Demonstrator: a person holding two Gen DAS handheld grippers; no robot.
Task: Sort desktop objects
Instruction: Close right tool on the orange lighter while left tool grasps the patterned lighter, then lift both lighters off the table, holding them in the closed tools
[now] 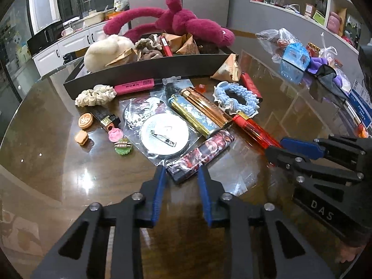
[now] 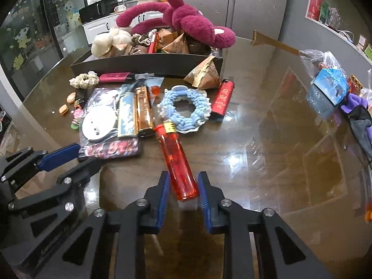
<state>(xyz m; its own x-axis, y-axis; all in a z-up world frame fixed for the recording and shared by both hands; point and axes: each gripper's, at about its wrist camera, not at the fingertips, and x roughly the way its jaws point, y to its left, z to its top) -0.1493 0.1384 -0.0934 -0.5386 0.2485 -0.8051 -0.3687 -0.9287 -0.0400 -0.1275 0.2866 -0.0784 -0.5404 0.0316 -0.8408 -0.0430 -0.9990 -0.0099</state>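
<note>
you are at the grab step: your left gripper (image 1: 181, 169) squeezes the patterned lighter (image 1: 202, 152) and your right gripper (image 2: 181, 181) squeezes the orange lighter (image 2: 176, 160), both on the table (image 2: 255, 151), so next lift them toward the black tray (image 2: 144, 64).

Left gripper (image 1: 181, 172) angled down at the glossy brown surface (image 1: 69, 174), blue pads either side of the near end of a red-white patterned lighter (image 1: 202, 152); contact looks likely, can't confirm. That lighter lies on a clear bag of round badges (image 1: 162, 134). Beyond it: blue-gold lighter (image 1: 193, 114), copper lighter (image 1: 207, 107), light blue scrunchie (image 1: 237, 100). Right gripper (image 1: 276, 147) enters from the right at a clear red lighter (image 1: 255, 130). Black tray (image 1: 148, 69) behind holds a magenta plush (image 1: 176, 21).
</note>
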